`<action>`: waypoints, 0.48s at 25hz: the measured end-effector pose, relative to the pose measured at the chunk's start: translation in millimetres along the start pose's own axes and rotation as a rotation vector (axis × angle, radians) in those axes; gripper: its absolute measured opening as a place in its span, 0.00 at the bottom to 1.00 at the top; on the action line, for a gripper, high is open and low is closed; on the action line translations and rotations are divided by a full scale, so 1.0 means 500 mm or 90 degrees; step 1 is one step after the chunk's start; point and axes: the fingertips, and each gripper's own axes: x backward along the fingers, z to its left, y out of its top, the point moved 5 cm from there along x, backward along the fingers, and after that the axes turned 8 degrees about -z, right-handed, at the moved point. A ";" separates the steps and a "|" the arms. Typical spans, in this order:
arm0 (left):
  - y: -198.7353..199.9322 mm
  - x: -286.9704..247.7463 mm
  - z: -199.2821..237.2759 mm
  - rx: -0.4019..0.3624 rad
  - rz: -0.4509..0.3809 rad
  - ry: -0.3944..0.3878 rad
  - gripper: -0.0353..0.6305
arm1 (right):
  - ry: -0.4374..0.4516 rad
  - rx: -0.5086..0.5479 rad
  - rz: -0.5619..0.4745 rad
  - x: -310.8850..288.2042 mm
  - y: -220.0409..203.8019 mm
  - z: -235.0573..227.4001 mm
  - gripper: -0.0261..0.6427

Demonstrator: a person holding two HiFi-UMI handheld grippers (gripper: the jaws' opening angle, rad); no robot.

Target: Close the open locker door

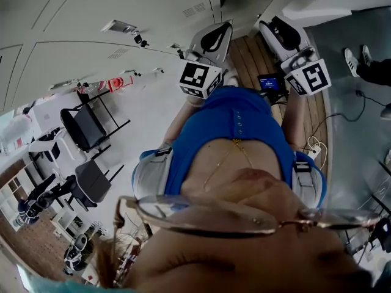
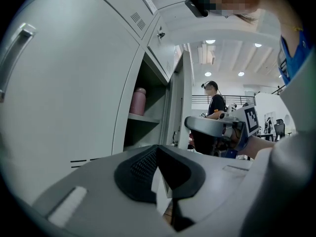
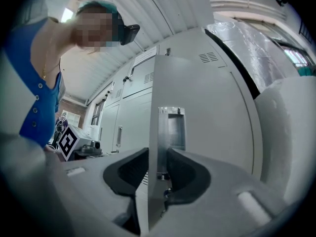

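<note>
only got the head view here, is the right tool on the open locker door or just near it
Observer: On it. In the right gripper view the right tool straddles the free edge of the locker door, with a pad against each face, just below the recessed metal handle.
Operator: ok, anything inside the locker that could block it shutting
Observer: The left gripper view shows a pink bottle standing upright on a shelf inside the opening. I see nothing poking out past the frame.
</note>
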 end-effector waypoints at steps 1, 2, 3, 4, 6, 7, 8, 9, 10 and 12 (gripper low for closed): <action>0.001 -0.001 0.005 0.001 0.000 0.002 0.05 | 0.005 -0.001 0.000 -0.008 -0.001 0.000 0.21; 0.001 -0.002 0.010 0.001 0.000 0.004 0.05 | 0.009 -0.002 -0.001 -0.016 -0.002 0.001 0.21; 0.002 -0.002 0.015 0.001 0.001 0.006 0.05 | 0.013 -0.003 -0.001 -0.024 -0.004 0.001 0.21; 0.003 -0.003 0.020 0.002 0.001 0.009 0.05 | 0.016 -0.004 -0.001 -0.031 -0.005 0.000 0.21; 0.003 -0.006 0.032 0.002 0.002 0.012 0.05 | 0.022 -0.008 -0.003 -0.046 -0.009 -0.001 0.21; 0.002 -0.007 0.037 0.003 0.002 0.013 0.05 | 0.025 -0.010 -0.004 -0.052 -0.011 -0.001 0.21; 0.001 -0.009 0.042 0.003 0.002 0.014 0.05 | 0.027 -0.012 -0.004 -0.057 -0.014 -0.002 0.21; 0.000 -0.011 0.046 0.004 0.003 0.014 0.05 | 0.030 -0.014 -0.005 -0.062 -0.016 -0.003 0.21; 0.000 -0.013 0.049 0.005 0.003 0.014 0.05 | 0.032 -0.015 -0.006 -0.066 -0.017 -0.004 0.21; 0.000 -0.016 0.054 0.006 0.002 0.013 0.05 | 0.038 -0.019 -0.007 -0.074 -0.020 -0.005 0.21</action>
